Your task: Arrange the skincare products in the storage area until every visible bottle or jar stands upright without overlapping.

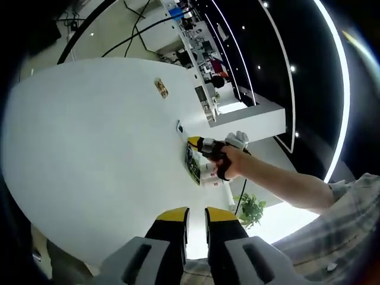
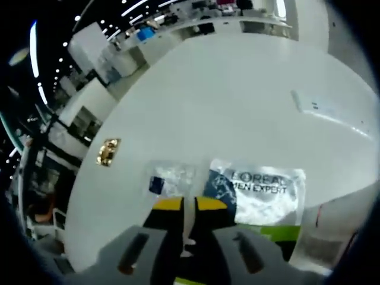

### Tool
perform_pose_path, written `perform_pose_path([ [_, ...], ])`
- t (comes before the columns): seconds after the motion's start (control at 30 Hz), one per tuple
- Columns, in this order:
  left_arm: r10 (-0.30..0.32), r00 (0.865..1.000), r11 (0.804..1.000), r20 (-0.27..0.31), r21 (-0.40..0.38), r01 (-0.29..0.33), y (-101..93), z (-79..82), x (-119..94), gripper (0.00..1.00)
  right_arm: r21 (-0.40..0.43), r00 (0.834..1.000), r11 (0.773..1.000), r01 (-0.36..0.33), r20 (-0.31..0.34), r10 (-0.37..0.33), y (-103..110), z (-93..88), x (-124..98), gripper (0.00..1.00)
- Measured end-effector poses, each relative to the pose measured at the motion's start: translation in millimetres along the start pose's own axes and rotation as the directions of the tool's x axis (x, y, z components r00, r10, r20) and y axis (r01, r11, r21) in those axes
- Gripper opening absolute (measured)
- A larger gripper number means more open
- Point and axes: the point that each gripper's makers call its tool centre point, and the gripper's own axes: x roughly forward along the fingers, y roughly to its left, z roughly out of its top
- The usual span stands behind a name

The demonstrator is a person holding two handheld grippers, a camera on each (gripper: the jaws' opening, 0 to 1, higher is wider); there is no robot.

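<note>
Two grippers in play over a large white round tabletop (image 1: 89,148). Left gripper (image 1: 196,215): yellow-tipped fingers (image 1: 173,217) nearly together with a narrow gap, nothing between them, hovering above the tabletop edge. Right gripper (image 2: 185,209): yellow-tipped fingers (image 2: 169,205) close together, a thin pale strip visible in the gap; can't tell if they're clamped on anything.

Task items: a clear plastic-wrapped pack with blue and green print reading "L'OREAL MEN EXPERT" (image 2: 261,193) lies flat on the tabletop just beyond the right gripper's fingers, long axis running across the right gripper view, lettering upright to that camera. Beside it, a smaller crinkled clear packet with a blue patch (image 2: 169,178), also flat.

In the left gripper view the same pack (image 1: 193,160) sits at the tabletop edge, right under the other gripper, held by a person's hand (image 1: 234,160).

Small gold rectangular object (image 2: 108,152) lies well apart from the packs.
</note>
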Motion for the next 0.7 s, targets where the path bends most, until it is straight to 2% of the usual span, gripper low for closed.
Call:
perform_pose_path([
  [0.2,-0.005,1.0,1.0,-0.01,0.004,0.005,-2.1,-2.3,4.2,0.1,-0.052,0.999,0.999,-0.016,0.033,0.018,10.7,3.4,-8.3,0.09],
  [0.27,-0.01,1.0,1.0,-0.01,0.009,0.01,-4.0,-2.3,5.6,0.1,-0.048,0.998,0.998,-0.039,0.041,0.041,17.0,3.3,-11.6,0.09],
  [0.37,-0.027,1.0,1.0,0.007,0.013,0.027,-7.6,0.4,6.5,0.11,-0.038,0.992,0.996,-0.085,0.093,0.088,30.9,6.4,-22.6,0.1],
  [0.43,-0.029,0.999,0.999,0.02,0.03,0.029,-7.8,5.4,6.6,0.14,-0.001,0.97,0.983,-0.182,0.167,0.179,52.1,8.7,-37.6,0.1],
  [0.47,-0.024,0.999,0.999,0.033,0.048,0.022,-7.3,10.4,6.4,0.15,-0.004,0.964,0.979,-0.202,0.178,0.2,57.5,5.3,-45.5,0.1],
  [0.57,-0.007,0.998,0.994,0.055,0.107,0.001,-6.1,23.3,8.3,0.17,-0.043,0.926,0.953,-0.301,0.225,0.303,79.7,-10.7,-78.9,0.11],
  [0.63,0.015,0.998,0.982,0.066,0.185,-0.027,-5.5,33.2,14.5,0.2,-0.093,0.904,0.935,-0.342,0.238,0.354,89.3,-29.8,-106.4,0.12],
  [0.7,0.025,0.997,0.971,0.069,0.237,-0.04,-4.7,41.2,23.1,0.26,-0.12,0.896,0.929,-0.351,0.245,0.371,91.6,-47.9,-129.6,0.12],
])
